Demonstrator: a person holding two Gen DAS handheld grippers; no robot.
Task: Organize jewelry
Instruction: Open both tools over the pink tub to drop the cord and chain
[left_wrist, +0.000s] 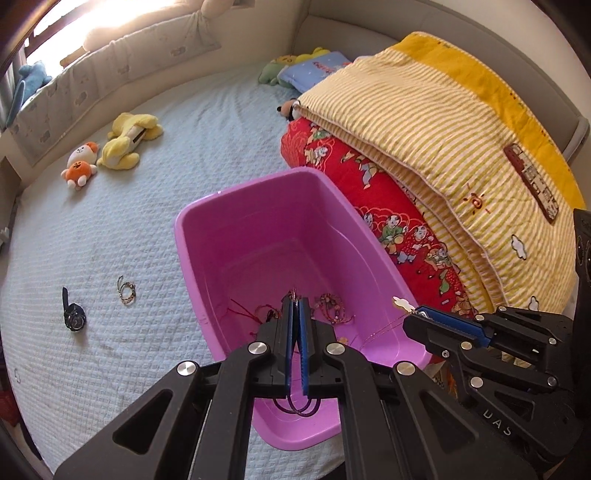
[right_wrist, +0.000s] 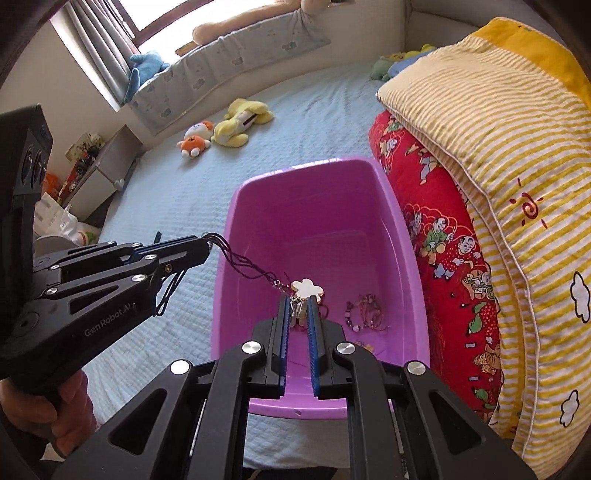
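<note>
Purple cord necklace hanging over pink bin | L gripper jaws pinching cord, R gripper jaws clamping pendant end | handling light, limp, tangle-prone; gripping cord near pendant looking best

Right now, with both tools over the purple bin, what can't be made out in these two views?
- Necklace ends: left wrist view, the left tool covers the cord; right wrist view, the right tool covers the metal under the white pendant.
- Bracelets in the bin: both views, too small and tangled to count.
- Watch face: left wrist view, too small to read.
- Bin's near rim: behind tool linkages in both views.
</note>
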